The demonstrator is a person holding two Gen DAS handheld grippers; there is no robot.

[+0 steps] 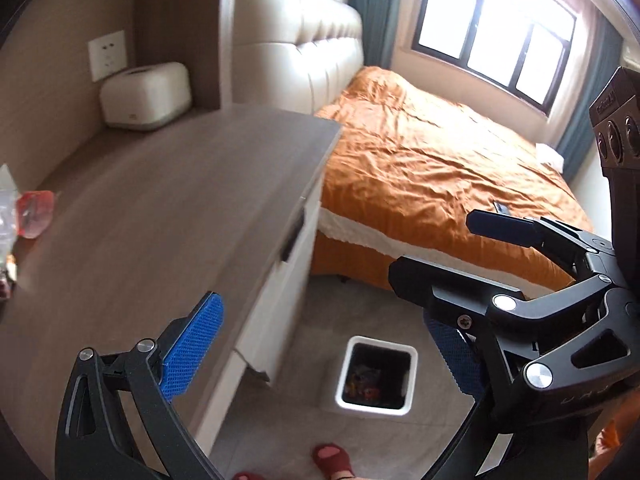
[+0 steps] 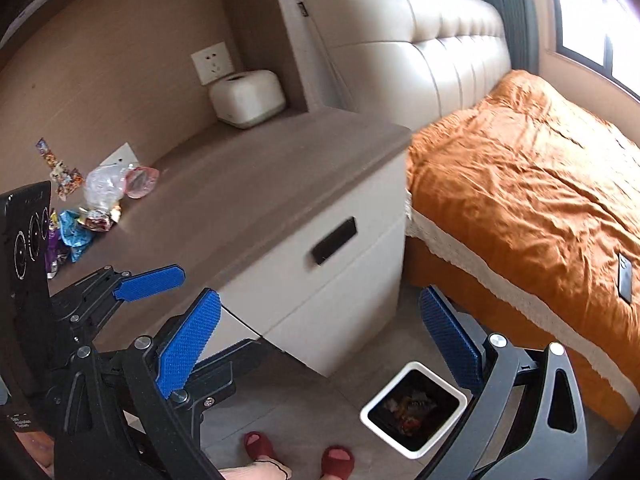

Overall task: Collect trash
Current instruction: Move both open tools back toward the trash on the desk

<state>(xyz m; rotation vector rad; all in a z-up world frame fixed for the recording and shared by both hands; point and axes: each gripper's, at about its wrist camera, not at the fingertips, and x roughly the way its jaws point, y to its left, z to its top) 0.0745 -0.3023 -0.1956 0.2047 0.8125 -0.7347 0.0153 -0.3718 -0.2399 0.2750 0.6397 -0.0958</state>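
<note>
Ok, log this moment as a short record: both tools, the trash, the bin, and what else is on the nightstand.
left tool: open, holding nothing
right tool: open, holding nothing
wrappers: piled on the nightstand's left end
trash bin: on the floor below the nightstand, some trash inside
tissue box: back of nightstand, under a wall socket

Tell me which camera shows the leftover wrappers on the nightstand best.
The right wrist view. It shows the whole pile of wrappers on the nightstand top: colourful candy wrappers, crumpled clear plastic and a pink piece. The left wrist view catches only the pile's edge, cut off at the frame's left side: the pink piece and some clear plastic.
</note>
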